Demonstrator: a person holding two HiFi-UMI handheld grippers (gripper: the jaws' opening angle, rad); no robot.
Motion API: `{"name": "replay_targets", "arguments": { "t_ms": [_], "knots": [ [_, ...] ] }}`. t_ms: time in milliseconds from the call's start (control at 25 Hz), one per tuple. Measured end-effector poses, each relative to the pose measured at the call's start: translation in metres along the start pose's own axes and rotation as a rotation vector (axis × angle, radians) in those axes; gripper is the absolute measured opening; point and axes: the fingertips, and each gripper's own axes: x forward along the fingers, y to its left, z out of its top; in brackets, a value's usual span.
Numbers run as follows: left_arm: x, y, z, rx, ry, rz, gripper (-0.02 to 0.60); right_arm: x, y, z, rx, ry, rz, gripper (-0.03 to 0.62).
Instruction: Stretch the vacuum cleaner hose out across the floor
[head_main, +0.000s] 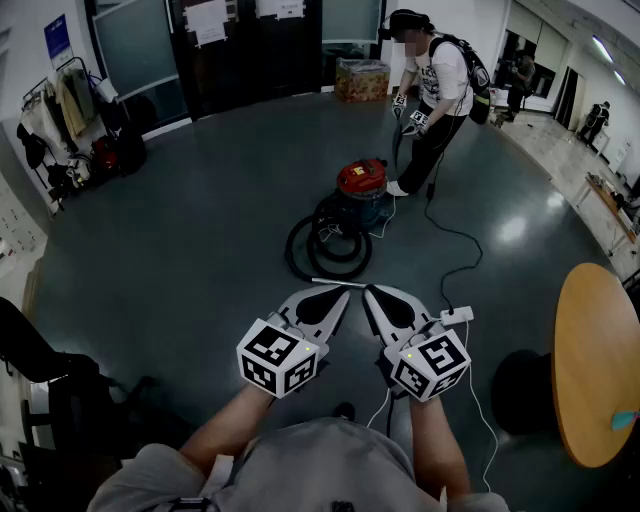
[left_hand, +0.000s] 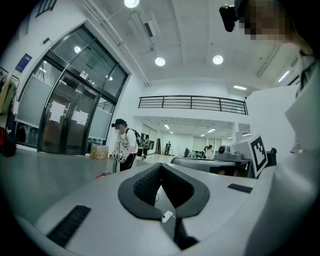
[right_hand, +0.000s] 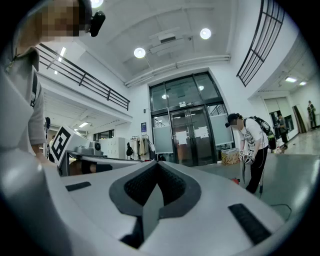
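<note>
A red-lidded vacuum cleaner (head_main: 361, 180) stands on the grey floor ahead of me. Its black hose (head_main: 328, 246) lies coiled in loops just in front of it. My left gripper (head_main: 338, 294) and right gripper (head_main: 372, 293) are held side by side, level, well short of the hose. Each is shut with nothing between its jaws. The left gripper view shows the left gripper (left_hand: 161, 168) with closed pads, and the right gripper (right_hand: 158, 166) looks the same in its own view. Another person (head_main: 432, 88) stands behind the vacuum, bent over it.
A black power cord (head_main: 456, 238) snakes over the floor to a white plug block (head_main: 456, 316) near my right gripper. A round wooden table (head_main: 592, 362) is at the right. A cardboard box (head_main: 362, 79) sits by the glass doors, and a coat rack (head_main: 70, 112) at the left.
</note>
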Motion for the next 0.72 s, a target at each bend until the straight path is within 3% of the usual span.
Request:
{"name": "replay_targets", "arguments": {
  "t_ms": [720],
  "knots": [
    [0.009,0.014,-0.007,0.001,0.027,0.017,0.008,0.009,-0.016,-0.006,0.015,0.020,-0.008,0.006]
  ]
}}
